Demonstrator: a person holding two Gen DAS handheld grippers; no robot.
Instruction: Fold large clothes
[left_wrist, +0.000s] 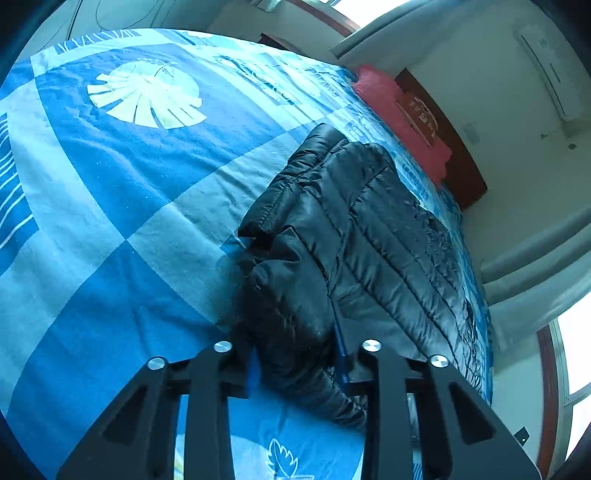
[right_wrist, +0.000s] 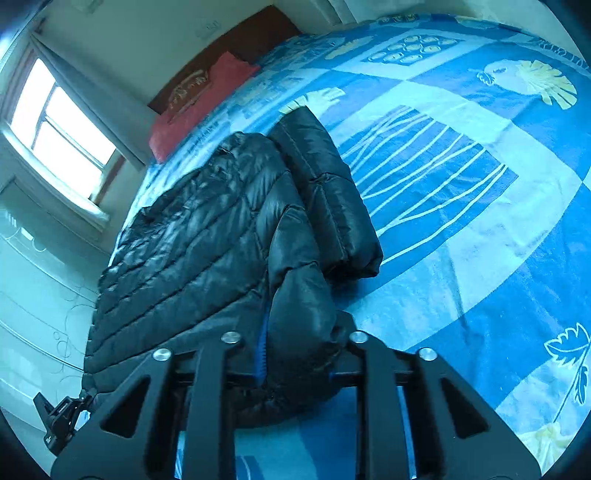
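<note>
A black quilted puffer jacket (left_wrist: 354, 236) lies on a blue patterned bed sheet (left_wrist: 122, 192), its sleeve folded along one side. My left gripper (left_wrist: 299, 365) is shut on a bunched end of the jacket, which fills the gap between the fingers. In the right wrist view the same jacket (right_wrist: 199, 236) lies on the sheet (right_wrist: 461, 206). My right gripper (right_wrist: 295, 365) is shut on another bunched part of it. The left gripper (right_wrist: 59, 413) shows at the lower left edge of the right wrist view, by the jacket's far corner.
A red pillow (left_wrist: 402, 122) lies at the head of the bed against a dark wooden headboard (left_wrist: 454, 155). A bright window (right_wrist: 62, 129) with a grey curtain is on the wall beside the bed. Broad sheet area lies beside the jacket.
</note>
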